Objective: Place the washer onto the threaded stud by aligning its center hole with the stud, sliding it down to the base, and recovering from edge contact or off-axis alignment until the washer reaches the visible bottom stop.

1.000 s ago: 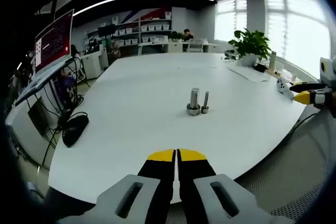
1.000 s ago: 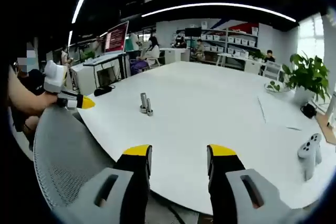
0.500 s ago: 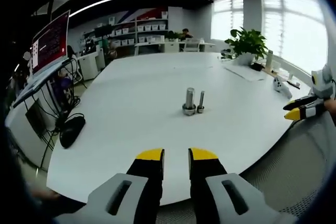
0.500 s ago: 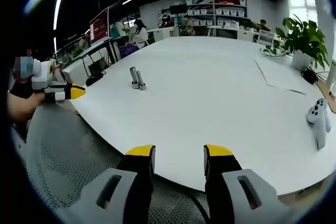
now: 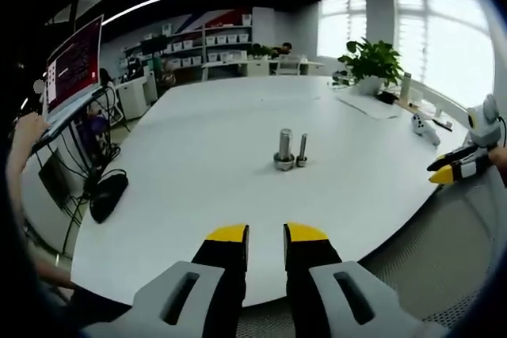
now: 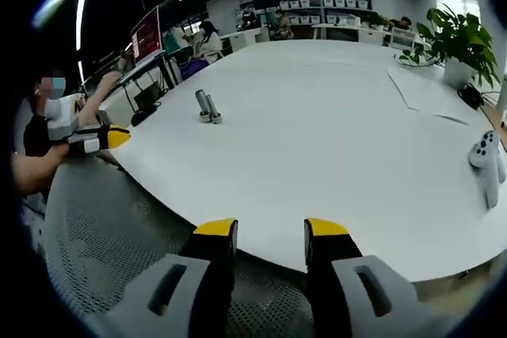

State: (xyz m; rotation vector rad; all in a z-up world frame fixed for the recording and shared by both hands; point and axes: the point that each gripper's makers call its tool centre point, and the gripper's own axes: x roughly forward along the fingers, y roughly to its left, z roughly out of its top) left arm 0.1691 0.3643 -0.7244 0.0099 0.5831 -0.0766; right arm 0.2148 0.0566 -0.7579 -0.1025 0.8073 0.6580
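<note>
A broad white worktop [image 5: 198, 156] spreads across both views. On it, in the left gripper view, a potted plant [image 5: 369, 65] stands far off at two o'clock, and a black mouse [image 5: 107, 195] lies near the nine o'clock edge. The left tool [image 5: 265, 233] hovers at the near edge, jaws a little apart and gripping nothing. The right tool [image 6: 269, 227] hangs off the worktop over a mesh chair [image 6: 119, 235], jaws spread and empty. A white controller [image 6: 487, 164] lies at three o'clock in the right gripper view. Two upright studs [image 5: 290, 150] stand side by side mid-worktop, just above centre in the left gripper view and at eleven o'clock in the right gripper view; the washer is too small to tell apart.
</note>
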